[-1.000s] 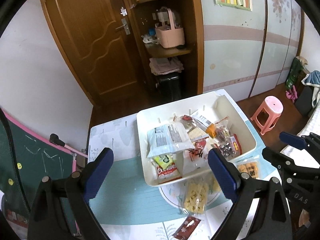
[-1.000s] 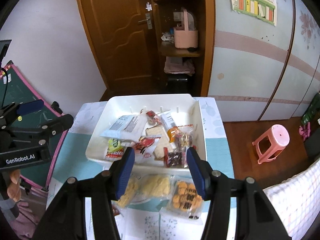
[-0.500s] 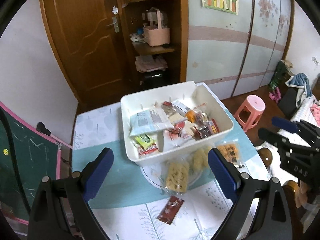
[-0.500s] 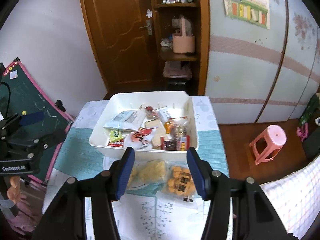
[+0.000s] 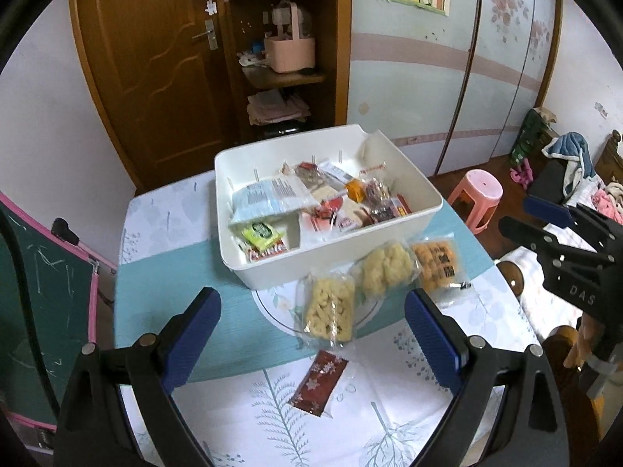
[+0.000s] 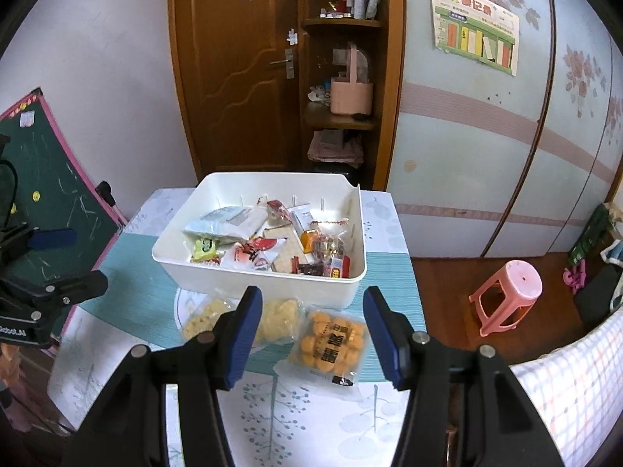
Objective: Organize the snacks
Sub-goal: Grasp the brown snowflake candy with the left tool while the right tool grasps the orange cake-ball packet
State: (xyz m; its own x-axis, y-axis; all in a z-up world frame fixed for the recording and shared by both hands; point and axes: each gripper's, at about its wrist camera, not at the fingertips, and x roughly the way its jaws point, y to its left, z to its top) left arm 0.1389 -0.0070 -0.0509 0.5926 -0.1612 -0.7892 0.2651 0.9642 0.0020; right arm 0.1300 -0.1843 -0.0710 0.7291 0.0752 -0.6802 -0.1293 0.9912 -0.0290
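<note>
On a small table laid with a teal and leaf-print cloth, the sorting of snacks is well begun but not finished. At left, the left gripper hangs above the cloth with its blue pads spread wide and nothing between them. Just ahead of it lie a dark red sachet and, beyond that, a clear bag of pale yellow puffs, both loose on the table. At centre stands the white bin, already holding a jumble of packets, among them a light blue pouch and a green-and-red biscuit pack. Touching its near wall is a second bag of yellow puffs, and to the right an orange cracker pack. The right gripper is poised over that pack, jaws part open and empty. By this reading, four packets remain outside the bin, and neither tool has taken one up.
</note>
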